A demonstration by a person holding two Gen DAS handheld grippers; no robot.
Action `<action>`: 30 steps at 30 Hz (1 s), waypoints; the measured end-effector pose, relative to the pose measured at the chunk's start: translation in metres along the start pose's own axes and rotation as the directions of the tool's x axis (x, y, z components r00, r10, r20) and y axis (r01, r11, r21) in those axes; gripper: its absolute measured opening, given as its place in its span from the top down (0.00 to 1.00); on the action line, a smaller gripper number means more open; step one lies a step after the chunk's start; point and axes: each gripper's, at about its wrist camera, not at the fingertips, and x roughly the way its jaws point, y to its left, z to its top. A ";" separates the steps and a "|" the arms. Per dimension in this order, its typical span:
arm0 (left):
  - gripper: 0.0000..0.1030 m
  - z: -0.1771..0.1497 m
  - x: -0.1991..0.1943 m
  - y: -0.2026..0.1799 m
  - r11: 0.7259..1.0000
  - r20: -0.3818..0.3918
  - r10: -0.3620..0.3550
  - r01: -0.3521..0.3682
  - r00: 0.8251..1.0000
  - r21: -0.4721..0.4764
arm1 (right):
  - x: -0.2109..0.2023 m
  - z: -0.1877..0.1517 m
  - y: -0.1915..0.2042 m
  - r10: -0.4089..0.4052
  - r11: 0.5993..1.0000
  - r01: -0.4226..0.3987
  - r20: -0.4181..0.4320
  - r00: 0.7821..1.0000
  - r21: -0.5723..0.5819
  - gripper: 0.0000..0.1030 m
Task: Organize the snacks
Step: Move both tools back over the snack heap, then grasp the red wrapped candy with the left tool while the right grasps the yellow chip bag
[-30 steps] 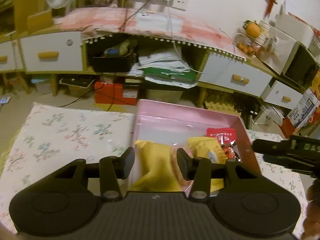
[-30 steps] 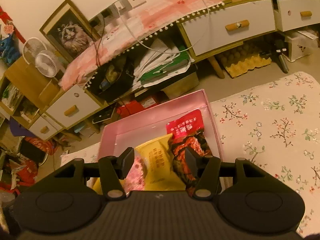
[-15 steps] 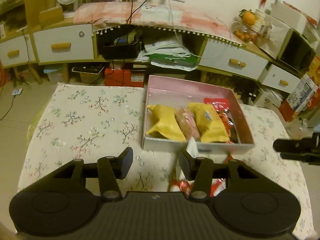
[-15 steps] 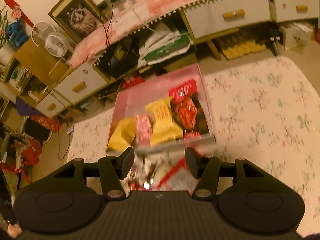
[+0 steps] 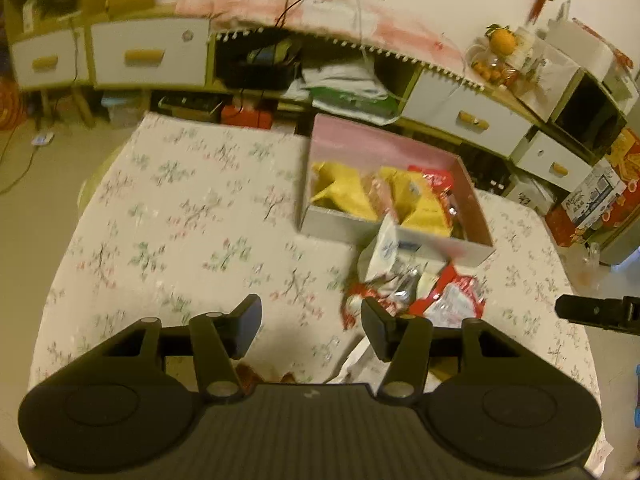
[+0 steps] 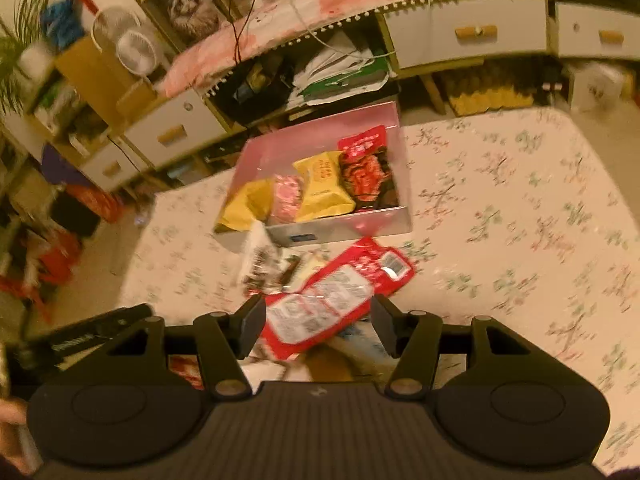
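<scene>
A pink box [image 5: 384, 148] [image 6: 320, 132] stands on the flowered tablecloth [image 5: 192, 216] and holds yellow packs [image 5: 344, 192] [image 6: 324, 188], a pink pack [image 6: 286, 196] and a red pack [image 6: 366, 160]. Loose snacks lie in front of it: a white pack [image 5: 384, 248] and a red-and-white packet [image 6: 332, 300] [image 5: 452, 296]. My left gripper [image 5: 312, 320] hovers over bare cloth left of the pile, its jaws opening with nothing between them. My right gripper [image 6: 318, 322] hangs open above the red-and-white packet, whose near end shows between the fingers; the pads do not press it.
Behind the table runs a low cabinet [image 5: 148, 56] with white drawers, cluttered shelves and cables. Oranges [image 5: 502, 40] sit at its right end, fans [image 6: 134, 46] at its left. The right gripper's tip [image 5: 596, 312] shows at the right edge, the left gripper's finger [image 6: 100, 328] at the lower left.
Both grippers have drawn back from over the pink box, which now sits farther off. The loose pile in front of it has come into view. The left jaws stand wider.
</scene>
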 end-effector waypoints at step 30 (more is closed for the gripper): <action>0.50 -0.051 0.063 0.025 0.989 -0.223 0.142 -0.126 0.964 0.082 | 0.029 -0.018 0.002 -0.039 0.998 0.033 -0.125 0.991 -0.046 0.44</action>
